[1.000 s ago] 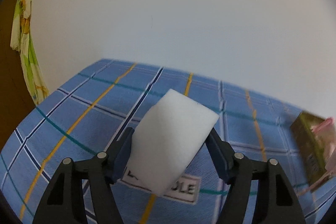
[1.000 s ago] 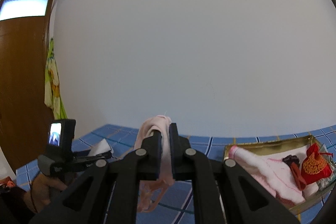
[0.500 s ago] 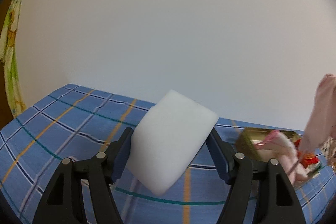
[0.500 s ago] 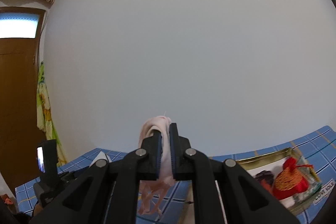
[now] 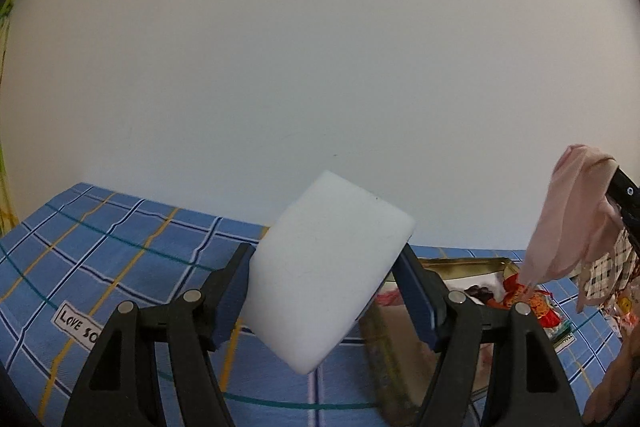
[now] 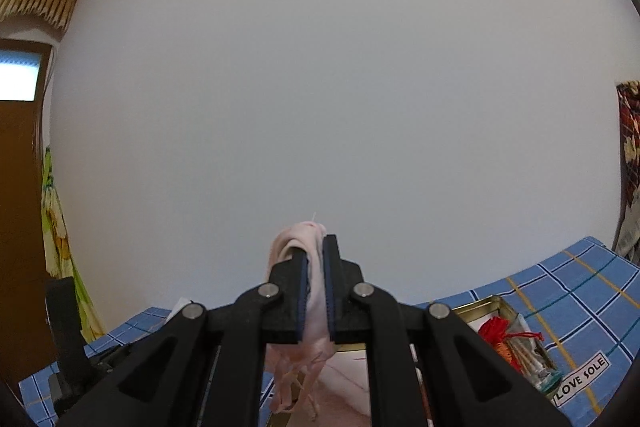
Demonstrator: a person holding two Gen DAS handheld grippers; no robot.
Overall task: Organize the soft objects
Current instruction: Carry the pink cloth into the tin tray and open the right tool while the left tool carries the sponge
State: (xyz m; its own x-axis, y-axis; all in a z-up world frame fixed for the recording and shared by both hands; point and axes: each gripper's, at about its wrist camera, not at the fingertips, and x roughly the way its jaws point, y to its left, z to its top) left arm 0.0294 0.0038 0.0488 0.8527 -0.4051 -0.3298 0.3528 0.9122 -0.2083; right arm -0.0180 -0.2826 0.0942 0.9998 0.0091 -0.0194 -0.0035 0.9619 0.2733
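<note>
Both grippers have swung toward the gold tin (image 5: 460,264), now at 3 o'clock. Left gripper (image 5: 326,293) clamps a white sponge (image 5: 324,291); right gripper (image 6: 315,291) pinches a pink cloth (image 6: 316,291) above the blue checked bedsheet (image 5: 120,255).

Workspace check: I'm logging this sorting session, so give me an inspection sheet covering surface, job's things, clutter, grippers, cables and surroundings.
Surface: blue plaid cloth with a "LOVE SOLE" label.
Job's things: white foam block tilted between the left pads; pink fabric pinched and dangling; gold tin holding a red pouch and pale pink items.
Clutter: checked cloth at the right edge of the left view.
Grippers: left hand-held gripper shut on the foam block; right hand-held gripper shut on the pink fabric.
Cables: nothing seen.
Surroundings: plain white wall, brown door, green floral cloth hanging.
</note>
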